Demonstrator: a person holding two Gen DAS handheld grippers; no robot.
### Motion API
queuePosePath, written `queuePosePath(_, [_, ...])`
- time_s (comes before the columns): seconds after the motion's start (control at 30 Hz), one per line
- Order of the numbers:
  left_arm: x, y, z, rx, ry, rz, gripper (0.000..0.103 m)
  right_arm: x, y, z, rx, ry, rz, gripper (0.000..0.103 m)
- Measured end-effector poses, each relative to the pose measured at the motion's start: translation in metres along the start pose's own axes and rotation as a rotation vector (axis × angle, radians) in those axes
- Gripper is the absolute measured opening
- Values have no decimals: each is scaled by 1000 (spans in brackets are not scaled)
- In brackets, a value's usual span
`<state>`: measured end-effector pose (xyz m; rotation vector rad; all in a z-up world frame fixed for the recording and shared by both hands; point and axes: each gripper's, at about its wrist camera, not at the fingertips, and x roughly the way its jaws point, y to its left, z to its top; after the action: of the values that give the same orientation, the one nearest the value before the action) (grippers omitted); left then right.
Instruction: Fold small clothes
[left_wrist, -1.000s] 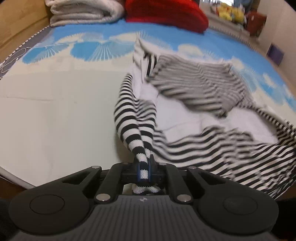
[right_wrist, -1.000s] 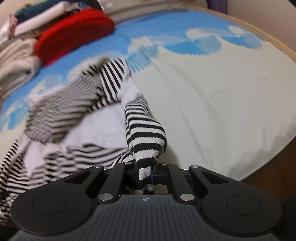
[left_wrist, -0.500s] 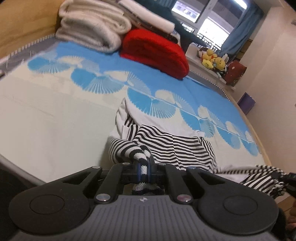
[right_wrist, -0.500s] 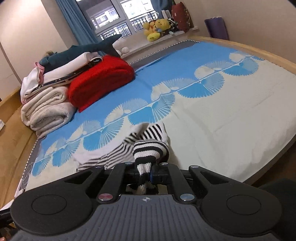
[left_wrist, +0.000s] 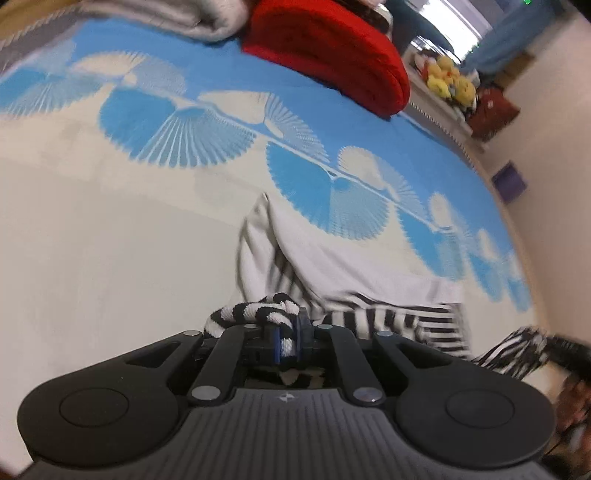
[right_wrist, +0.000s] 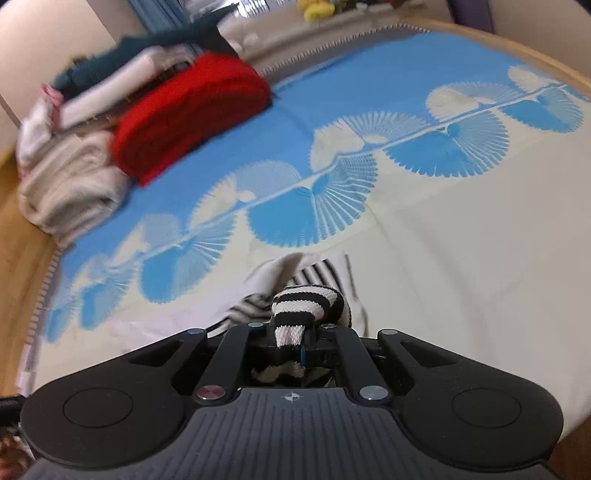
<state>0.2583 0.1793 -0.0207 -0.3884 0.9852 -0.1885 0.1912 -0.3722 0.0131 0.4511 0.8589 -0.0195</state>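
Note:
A small black-and-white striped garment (left_wrist: 384, 317) with a white inner side hangs over the bed. My left gripper (left_wrist: 287, 341) is shut on one striped corner of it. My right gripper (right_wrist: 295, 339) is shut on another striped corner (right_wrist: 306, 306). In the left wrist view the garment stretches off to the right, where the right gripper's dark end (left_wrist: 569, 350) shows, blurred. Most of the garment hangs below both cameras and is hidden.
The bed sheet (left_wrist: 110, 258) is cream near me and blue with fan prints further back. A red folded knit (left_wrist: 325, 48) and folded cream blankets (right_wrist: 70, 188) lie at the head. Plush toys (left_wrist: 448, 79) sit on a sill. The wooden bed edge (right_wrist: 532, 48) curves at right.
Both grippers have lifted the garment off the sheet and carried it further over the bed. It was spread flat a second ago; now it hangs bunched between them.

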Motion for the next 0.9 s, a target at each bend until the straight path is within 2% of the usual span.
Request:
queuePosePath(0.03, [11, 2, -1, 3, 7, 7, 8, 17, 3, 2, -31, 6, -24, 8])
queuePosePath(0.1, [30, 11, -4, -68, 83, -8, 8, 43, 9, -3, -94, 17, -41, 8])
queuePosePath(0.17, [33, 19, 2, -160, 63, -62, 12, 67, 7, -12, -116, 51, -69, 8])
queuePosePath(0.2, [34, 22, 5, -184, 45, -73, 13, 76, 4, -12, -75, 105, -89, 8])
queuePosePath(0.23, [35, 24, 8, -191, 35, -64, 17, 80, -1, -8, -5, 110, -58, 11])
queuePosePath(0.3, [38, 29, 13, -198, 31, -24, 19, 81, -6, 2, 55, 82, -21, 12])
queuePosePath(0.4, [34, 30, 17, -174, 13, -14, 19, 85, -13, 11, 89, 79, -26, 13])
queuePosePath(0.53, [7, 23, 19, -112, -94, 21, 19, 77, -24, 15, 151, 77, 18, 15])
queuePosePath(0.67, [-12, 9, 14, -37, -141, -10, 20, 62, -34, 18, 175, 57, 74, 21])
queuePosePath(0.7, [-13, 6, 12, -18, -135, -12, 23, 58, -38, 18, 188, 55, 84, 21])
queuePosePath(0.73, [-15, 3, 10, -4, -126, -6, 31, 54, -43, 17, 199, 56, 89, 21])
queuePosePath(0.77, [-15, 1, 9, 4, -119, 11, 45, 52, -48, 16, 209, 60, 90, 21])
queuePosePath(0.83, [-16, 2, 8, -4, -122, 42, 50, 46, -59, 15, 241, 66, 95, 22])
queuePosePath(0.9, [-17, 6, 10, -29, -115, 46, 50, 42, -70, 14, 279, 72, 102, 23])
